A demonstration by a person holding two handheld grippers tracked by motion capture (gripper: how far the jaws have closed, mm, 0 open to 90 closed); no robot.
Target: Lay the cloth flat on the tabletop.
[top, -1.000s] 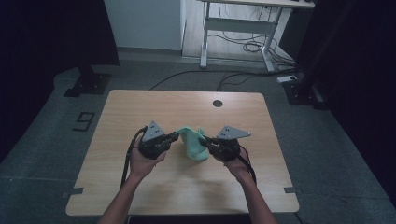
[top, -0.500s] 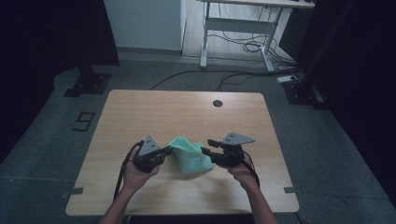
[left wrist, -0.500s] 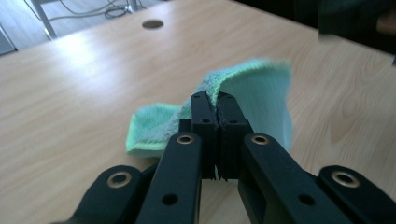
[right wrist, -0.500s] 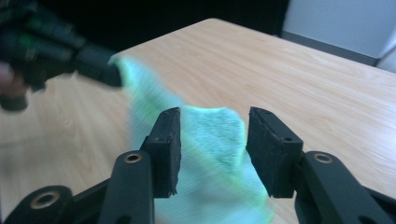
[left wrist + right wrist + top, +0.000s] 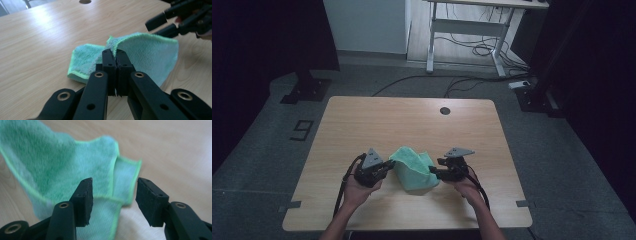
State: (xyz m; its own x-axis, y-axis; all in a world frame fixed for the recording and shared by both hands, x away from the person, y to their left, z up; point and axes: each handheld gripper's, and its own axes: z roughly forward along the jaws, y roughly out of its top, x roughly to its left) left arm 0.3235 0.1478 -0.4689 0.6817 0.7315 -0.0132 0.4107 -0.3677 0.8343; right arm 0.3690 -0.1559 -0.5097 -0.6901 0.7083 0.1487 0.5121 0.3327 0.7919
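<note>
Cloth (image 5: 413, 167), green and folded, on the wooden table (image 5: 412, 120) toward its 6 o'clock edge, between the two grippers. Left gripper (image 5: 114, 54) at the cloth's 9 o'clock, jaws clenched on a raised edge of the cloth, pinching it just above the tabletop. Right gripper (image 5: 113, 192) at the cloth's 3 o'clock, jaws released and spread wide, the lime-trimmed layers of the cloth lying beneath and between them, not gripped. Dark round hole (image 5: 445, 110) in the table toward 12 o'clock, well apart from the cloth. White desk frame (image 5: 464, 30) and cables on the floor beyond the table.
</note>
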